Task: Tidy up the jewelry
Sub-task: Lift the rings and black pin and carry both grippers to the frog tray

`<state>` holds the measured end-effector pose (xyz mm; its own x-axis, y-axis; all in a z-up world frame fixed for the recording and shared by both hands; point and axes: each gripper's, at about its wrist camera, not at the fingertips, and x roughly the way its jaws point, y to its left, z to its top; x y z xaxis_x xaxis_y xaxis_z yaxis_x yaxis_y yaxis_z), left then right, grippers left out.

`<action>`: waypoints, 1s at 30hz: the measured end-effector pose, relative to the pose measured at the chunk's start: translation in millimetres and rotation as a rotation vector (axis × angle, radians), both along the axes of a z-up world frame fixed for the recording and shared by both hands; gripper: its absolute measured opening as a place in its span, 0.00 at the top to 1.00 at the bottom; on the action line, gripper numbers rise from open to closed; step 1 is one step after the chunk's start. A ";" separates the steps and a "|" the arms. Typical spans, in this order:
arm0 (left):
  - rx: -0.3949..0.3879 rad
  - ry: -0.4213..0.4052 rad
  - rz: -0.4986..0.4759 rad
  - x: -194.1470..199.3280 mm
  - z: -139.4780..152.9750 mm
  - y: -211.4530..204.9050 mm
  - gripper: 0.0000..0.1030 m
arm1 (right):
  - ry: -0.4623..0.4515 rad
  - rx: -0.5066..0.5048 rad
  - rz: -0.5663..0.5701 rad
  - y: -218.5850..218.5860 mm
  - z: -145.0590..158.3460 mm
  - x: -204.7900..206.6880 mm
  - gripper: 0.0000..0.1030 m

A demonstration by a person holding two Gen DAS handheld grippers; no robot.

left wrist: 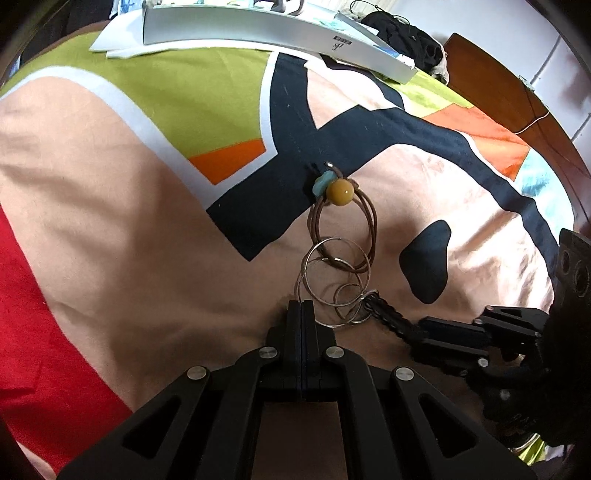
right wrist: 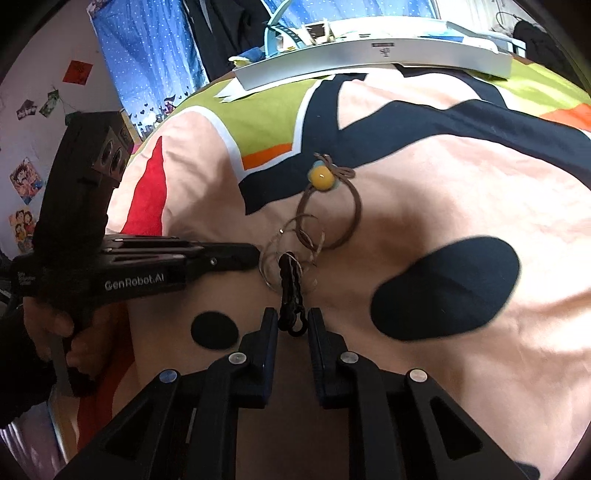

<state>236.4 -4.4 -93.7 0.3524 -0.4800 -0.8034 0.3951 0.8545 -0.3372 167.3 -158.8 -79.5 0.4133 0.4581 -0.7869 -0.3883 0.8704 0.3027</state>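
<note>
A tangle of jewelry lies on a patterned bedspread: a brown cord bracelet (left wrist: pixel 364 221) with a yellow bead (left wrist: pixel 340 192) and a turquoise charm (left wrist: pixel 320 183), thin silver hoop rings (left wrist: pixel 334 273), and a black wavy hair clip (left wrist: pixel 388 314). My left gripper (left wrist: pixel 303 306) is shut, its tips pinching the near edge of a silver hoop. My right gripper (right wrist: pixel 292 325) is open, its fingers on either side of the black clip's (right wrist: pixel 291 291) looped end, not closed on it. The bracelet (right wrist: pixel 330 214) and hoops (right wrist: pixel 284 254) also show in the right wrist view, with the left gripper (right wrist: pixel 255 256) coming in from the left.
A long white tray-like box (left wrist: pixel 258 27) with small items lies at the far edge of the bed (left wrist: pixel 110 221); it also shows in the right wrist view (right wrist: pixel 369 55). A wooden bed frame (left wrist: pixel 498 85) runs along the right. A wall with posters (right wrist: pixel 26 177) is at left.
</note>
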 end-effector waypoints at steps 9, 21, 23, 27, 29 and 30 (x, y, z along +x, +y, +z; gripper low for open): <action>0.015 0.005 0.017 1.8 2.8 0.0 1.00 | 0.010 0.010 -0.039 -13.6 0.5 -4.7 0.85; -0.014 -0.042 -0.070 -12.6 10.6 -15.7 1.00 | 0.014 0.035 -0.102 -34.5 -0.8 -2.3 0.85; -0.016 -0.021 -0.083 -9.8 7.3 -20.4 1.00 | 0.016 0.036 -0.104 -35.6 -1.3 -2.2 0.85; 0.007 -0.004 -0.095 -5.4 3.2 -26.7 0.97 | 0.013 0.037 -0.105 -37.4 -0.8 -2.8 0.85; 0.006 -0.006 -0.088 -5.1 3.8 -25.1 0.85 | 0.012 0.041 -0.107 -38.4 -0.8 -3.3 0.85; -0.007 -0.015 -0.082 -5.7 5.7 -22.7 0.72 | 0.013 0.042 -0.108 -39.1 -0.9 -3.8 0.85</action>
<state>230.7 -27.1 -87.9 0.3236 -0.5134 -0.7948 0.4691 0.8166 -0.3365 163.5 -197.8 -80.4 0.4520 0.4440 -0.7736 -0.2893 0.8934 0.3437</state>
